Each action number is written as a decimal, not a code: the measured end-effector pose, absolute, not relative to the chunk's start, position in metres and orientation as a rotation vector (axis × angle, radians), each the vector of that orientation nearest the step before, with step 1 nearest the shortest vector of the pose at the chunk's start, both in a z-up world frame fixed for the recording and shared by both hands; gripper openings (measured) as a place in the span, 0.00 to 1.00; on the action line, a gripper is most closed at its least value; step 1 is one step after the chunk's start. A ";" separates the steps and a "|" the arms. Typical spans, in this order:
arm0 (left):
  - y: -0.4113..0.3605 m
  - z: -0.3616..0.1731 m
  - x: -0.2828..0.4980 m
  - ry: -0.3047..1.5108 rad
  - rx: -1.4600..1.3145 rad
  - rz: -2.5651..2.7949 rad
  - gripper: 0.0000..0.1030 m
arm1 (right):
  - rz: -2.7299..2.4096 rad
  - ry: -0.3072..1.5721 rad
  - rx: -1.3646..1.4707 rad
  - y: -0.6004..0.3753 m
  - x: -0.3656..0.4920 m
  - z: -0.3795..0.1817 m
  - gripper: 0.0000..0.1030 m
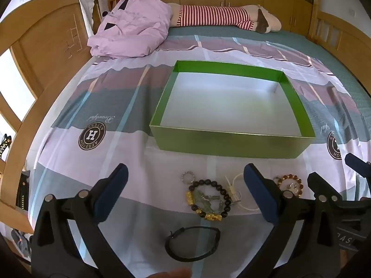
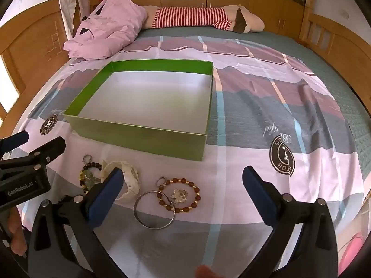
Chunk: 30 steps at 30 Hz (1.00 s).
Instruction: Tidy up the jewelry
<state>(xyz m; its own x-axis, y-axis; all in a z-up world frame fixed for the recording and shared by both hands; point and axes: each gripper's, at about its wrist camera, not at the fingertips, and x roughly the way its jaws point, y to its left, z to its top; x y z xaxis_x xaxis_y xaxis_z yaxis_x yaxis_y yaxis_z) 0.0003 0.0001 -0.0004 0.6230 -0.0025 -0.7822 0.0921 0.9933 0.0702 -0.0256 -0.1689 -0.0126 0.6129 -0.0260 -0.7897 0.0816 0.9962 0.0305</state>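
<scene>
Black-framed with blue pads, the left gripper (image 1: 185, 185) and the right gripper (image 2: 183, 185) both slant downward over the near edge of the bed (image 2: 266, 92), side by side, jaws spread as wide as they go and holding nothing. A fingertip shows at the bottom of each wrist view.

The bed is covered by a sheet (image 1: 116, 153) in lilac, plum and grey-blue bands with round printed logos. At its far edge lie a crumpled pink quilt (image 1: 132, 34) and a long plush toy (image 1: 220, 18) in red and white stripes. Wooden bed rails and wooden cabinets close the room behind.

A shallow green box (image 1: 231, 142) with a pale inner floor sits in the middle of the bed, open and with nothing inside.

The jewelry lies on the sheet between the box and the near edge. A dark bead bracelet (image 1: 209, 199) with gold and jade-green charms and a black cord bracelet (image 1: 192, 245) lie between the left gripper's fingers; a small silver ring (image 1: 187, 177) is just beyond. A white piece (image 2: 129, 180) sits beside the right gripper's left finger. A brown bead bracelet (image 2: 178, 194) overlaps a plain silver bangle (image 2: 154, 209)
</scene>
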 end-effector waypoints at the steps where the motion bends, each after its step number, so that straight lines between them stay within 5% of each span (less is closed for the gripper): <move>1: 0.000 0.000 0.000 0.897 0.107 -0.054 0.98 | -0.065 0.909 0.060 -0.169 -0.026 -0.013 0.99; 30: 0.000 0.000 0.000 0.893 0.108 -0.053 0.98 | -0.041 0.907 0.059 -0.162 -0.025 -0.013 0.99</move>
